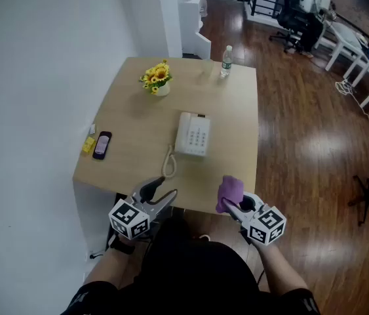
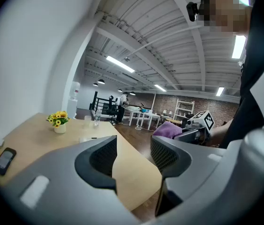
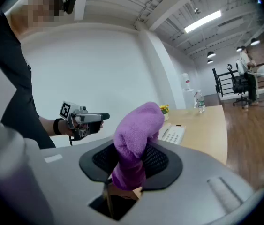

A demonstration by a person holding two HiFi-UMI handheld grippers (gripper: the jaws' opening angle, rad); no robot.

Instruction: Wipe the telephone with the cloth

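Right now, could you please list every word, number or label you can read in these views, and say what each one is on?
No text is legible in any view.
Telephone keypad: too small to read.
Water bottle label: too small to read.
Marker cubes: black-and-white patterns only, no letters.

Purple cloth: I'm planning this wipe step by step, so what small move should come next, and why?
Probably carry the right hand-held gripper forward and down toward the white telephone. Its jaws are shut on the purple cloth, but it hangs at the near edge of the table, apart from the telephone. The left hand-held gripper is open and empty.
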